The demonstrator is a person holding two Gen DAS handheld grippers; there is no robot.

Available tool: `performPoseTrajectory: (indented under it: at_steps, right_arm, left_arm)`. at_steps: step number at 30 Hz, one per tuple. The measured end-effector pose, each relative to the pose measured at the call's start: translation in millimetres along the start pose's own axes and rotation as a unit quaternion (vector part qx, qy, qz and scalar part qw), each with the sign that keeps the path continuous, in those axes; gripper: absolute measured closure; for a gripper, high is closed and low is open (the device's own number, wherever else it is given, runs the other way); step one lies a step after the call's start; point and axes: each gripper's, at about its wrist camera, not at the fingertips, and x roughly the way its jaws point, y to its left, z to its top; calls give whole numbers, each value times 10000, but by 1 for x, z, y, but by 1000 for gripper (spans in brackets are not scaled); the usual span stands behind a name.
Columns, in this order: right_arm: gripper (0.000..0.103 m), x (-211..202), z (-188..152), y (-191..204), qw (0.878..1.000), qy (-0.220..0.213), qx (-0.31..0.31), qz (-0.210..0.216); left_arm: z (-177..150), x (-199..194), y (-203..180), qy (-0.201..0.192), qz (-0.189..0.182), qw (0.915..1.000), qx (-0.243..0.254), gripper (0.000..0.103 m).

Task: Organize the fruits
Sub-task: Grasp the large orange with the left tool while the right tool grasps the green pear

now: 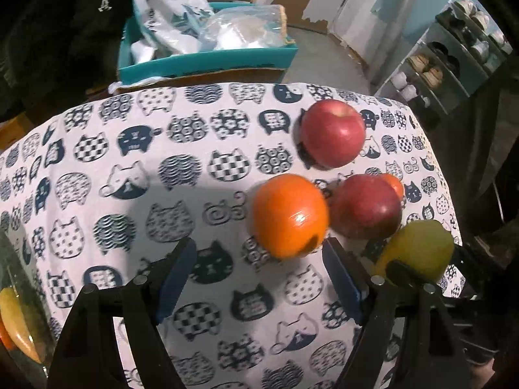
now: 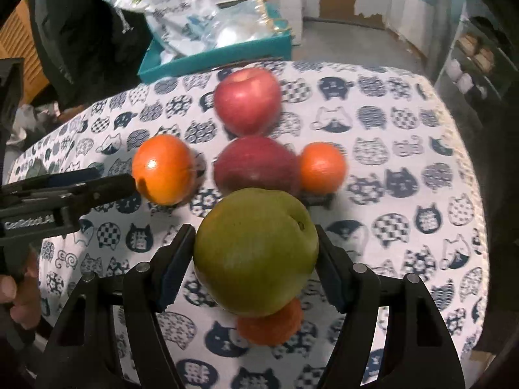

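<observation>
**Green pear in my right tongs, left tongs apart by the orange**

My right tongs (image 2: 253,259) are clamped on a green pear (image 2: 256,253), a blue pad pressed against each flank, and the fruit sits raised above the cat-print cloth (image 2: 405,149) that covers the worktop. Directly under it on the cloth I can see part of a small orange fruit (image 2: 269,327).

My left tongs (image 1: 259,278) stand apart with nothing between the pads. A large orange (image 1: 288,215) lies just ahead of them, nearer the right-hand finger; from the right wrist view the tip of that tool sits right against the orange's side, though I cannot tell whether it touches.

The rest of the fruit is bunched near the far edge of the worktop. A dark red apple (image 2: 256,165) lies in the middle, with the large orange to its left and a smaller orange (image 2: 321,167) touching its right side. A lighter red apple (image 2: 248,100) sits just behind it, stem hollow up.

At the lower left of the left wrist view, a clear container (image 1: 19,308) already holds yellow and orange fruit. Beyond the worktop is a teal box (image 1: 207,61) full of plastic bags.
</observation>
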Motion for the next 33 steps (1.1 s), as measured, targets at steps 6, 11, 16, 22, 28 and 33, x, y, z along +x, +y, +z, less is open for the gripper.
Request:
performPoseTrajectory:
  at_steps: [6,11,16,22,28,33]
  right_arm:
    - [32,-13,0,-21,9994,-175,103,-275]
    - [32,-19,-1,-39,9985,-270,256,-409]
    - [32,-21,2,-50,9977,-351,374,-445]
    - [32,-18,4,-52,9975,-372,381,-454]
    - [32,-16,5,-51,9976,-375,347,-477]
    - [32,-19,8,-48,9971,-456,291,-533]
  left_arm:
    - [12,13,-19,-44,57,10000,62,17]
    - [17,30,-28,72,86,9998,141,17]
    - [17,43,-27,189,14,9998,52,17]
    - [15,49,-27,177,87,9997,174,40]
    - [10,45,-24,76,0,9996,264,41]
    - [3,38,-25,44,43,9994,337,41]
